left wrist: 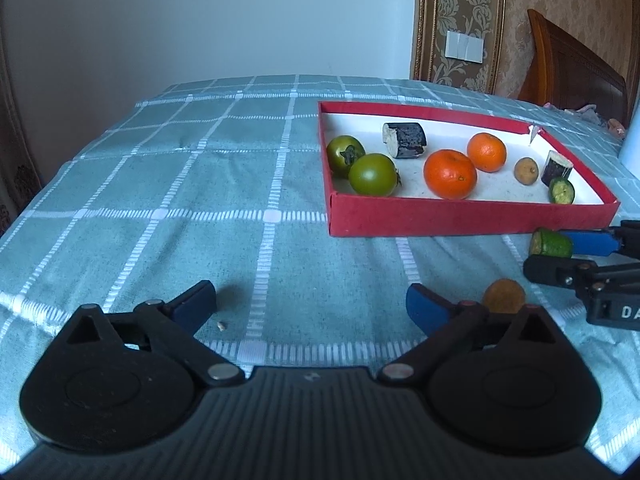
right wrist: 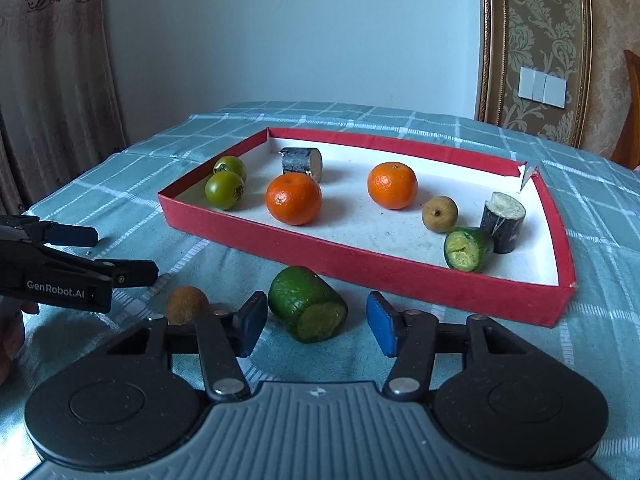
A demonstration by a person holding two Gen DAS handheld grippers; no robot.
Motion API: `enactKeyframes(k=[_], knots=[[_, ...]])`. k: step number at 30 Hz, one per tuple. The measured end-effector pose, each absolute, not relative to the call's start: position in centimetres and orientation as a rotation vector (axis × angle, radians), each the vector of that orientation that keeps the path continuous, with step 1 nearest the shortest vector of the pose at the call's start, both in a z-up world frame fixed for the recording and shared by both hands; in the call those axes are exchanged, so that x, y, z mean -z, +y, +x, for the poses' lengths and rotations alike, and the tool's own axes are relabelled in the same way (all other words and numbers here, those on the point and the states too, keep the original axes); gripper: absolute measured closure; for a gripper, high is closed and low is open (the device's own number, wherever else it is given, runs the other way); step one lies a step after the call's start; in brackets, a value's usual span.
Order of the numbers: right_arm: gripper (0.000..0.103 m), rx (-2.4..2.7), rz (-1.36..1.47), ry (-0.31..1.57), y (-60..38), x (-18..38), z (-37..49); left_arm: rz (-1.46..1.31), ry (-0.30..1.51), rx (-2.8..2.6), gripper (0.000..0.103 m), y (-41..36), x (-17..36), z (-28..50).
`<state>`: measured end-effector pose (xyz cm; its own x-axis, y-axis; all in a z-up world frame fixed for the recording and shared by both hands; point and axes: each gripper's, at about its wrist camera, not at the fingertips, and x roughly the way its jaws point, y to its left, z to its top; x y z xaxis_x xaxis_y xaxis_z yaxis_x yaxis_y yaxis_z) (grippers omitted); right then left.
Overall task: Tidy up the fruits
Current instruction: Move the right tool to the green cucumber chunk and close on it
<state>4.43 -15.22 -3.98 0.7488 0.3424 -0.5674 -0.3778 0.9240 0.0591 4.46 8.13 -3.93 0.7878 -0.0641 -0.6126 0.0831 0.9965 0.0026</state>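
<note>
A red tray [right wrist: 360, 264] [left wrist: 460, 222] on the checked cloth holds two oranges [right wrist: 294, 199] [left wrist: 450, 174], two green tomatoes [right wrist: 225, 189] [left wrist: 373, 175], two dark stem pieces [right wrist: 502, 220], a small brown fruit [right wrist: 439, 214] and a green cut piece [right wrist: 468, 249]. Outside it, a green cucumber chunk [right wrist: 308, 304] [left wrist: 550, 243] lies between my right gripper's [right wrist: 316, 320] open fingers, untouched. A brown round fruit [right wrist: 186, 303] [left wrist: 503, 296] lies left of it. My left gripper [left wrist: 312, 304] is open and empty over bare cloth.
The table carries a teal checked cloth [left wrist: 200, 200]. A white wall and a curtain [right wrist: 52, 60] stand behind; a wooden headboard [left wrist: 572, 64] is at the far right. A small crumb [left wrist: 221, 325] lies by my left finger.
</note>
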Motion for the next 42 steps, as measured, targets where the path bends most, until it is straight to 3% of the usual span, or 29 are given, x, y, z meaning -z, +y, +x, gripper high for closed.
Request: enactKeyframes(k=[10, 30, 42], knots=[[0.062, -0.385, -0.107, 0.605, -14.0, 4.1, 4.5, 0.044, 0.664, 0.076, 0.000, 7.8, 4.0, 4.5], [0.063, -0.329, -0.096, 0.490, -15.4, 2.1, 2.7, 0.043, 0.665, 0.076, 0.000, 7.9, 4.0, 4.6], [0.063, -0.260, -0.089, 0.466, -16.5, 0.7, 6.0, 0.043, 0.665, 0.076, 0.000, 7.8, 4.0, 4.6]])
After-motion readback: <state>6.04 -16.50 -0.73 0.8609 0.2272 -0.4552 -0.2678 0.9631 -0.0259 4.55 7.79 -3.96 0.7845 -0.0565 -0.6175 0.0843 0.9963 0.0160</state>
